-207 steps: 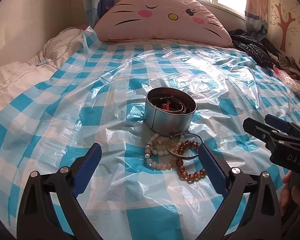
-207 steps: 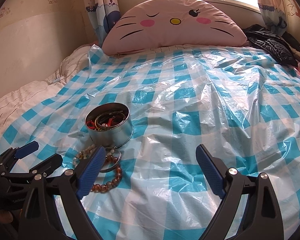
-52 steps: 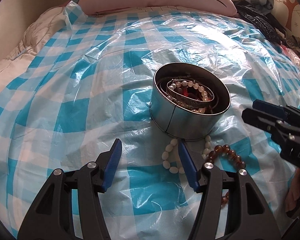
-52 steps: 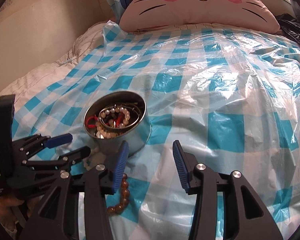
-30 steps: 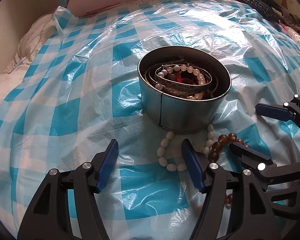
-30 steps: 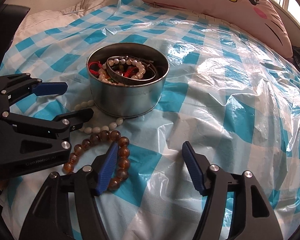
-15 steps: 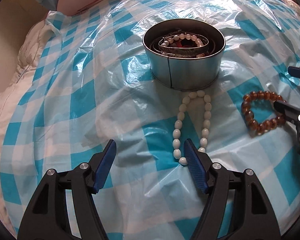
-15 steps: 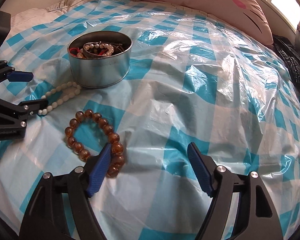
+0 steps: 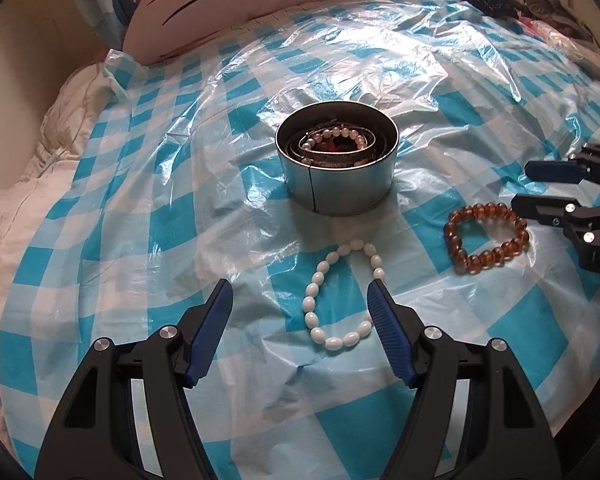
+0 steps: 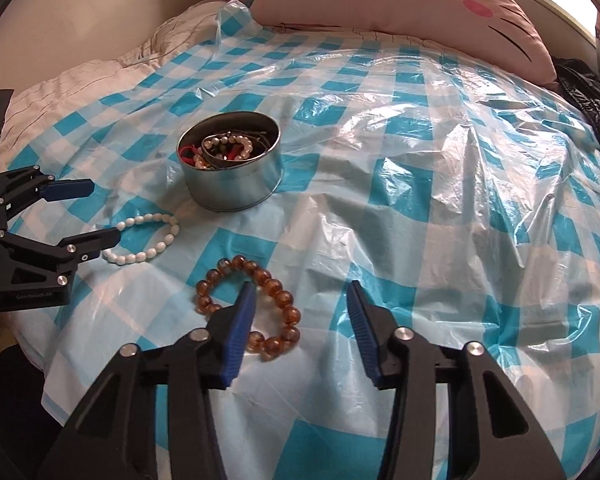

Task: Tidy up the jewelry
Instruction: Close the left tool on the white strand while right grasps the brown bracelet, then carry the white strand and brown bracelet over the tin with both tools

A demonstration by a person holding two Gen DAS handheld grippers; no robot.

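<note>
**Two bracelets lay loose beside the tin**

Left wrist view: the left gripper [image 9: 300, 308] hung over the blue-checked plastic sheet [image 9: 148, 208] with its fingers apart and nothing between them. The white bead bracelet [image 9: 342, 294] lay flat just ahead, its near right side close against the right finger [image 9: 388, 336]. At 12 o'clock from it stood the round metal tin [image 9: 338, 184], holding a pearl bracelet [image 9: 334, 138] and other pieces. At 3 o'clock from the white loop lay the amber bead bracelet [image 9: 486, 238], with the right gripper [image 9: 540, 186] just beside it.

Right wrist view: the right gripper [image 10: 300, 312] was spread wide and empty. The amber bead bracelet [image 10: 252, 304] lay partly under its left finger [image 10: 238, 332]. At 10 o'clock were the white bead bracelet [image 10: 146, 238] and the left gripper [image 10: 96, 210]; the tin [image 10: 232, 166] sat at 11 o'clock, the cat-face pillow [image 10: 400, 8] beyond.
</note>
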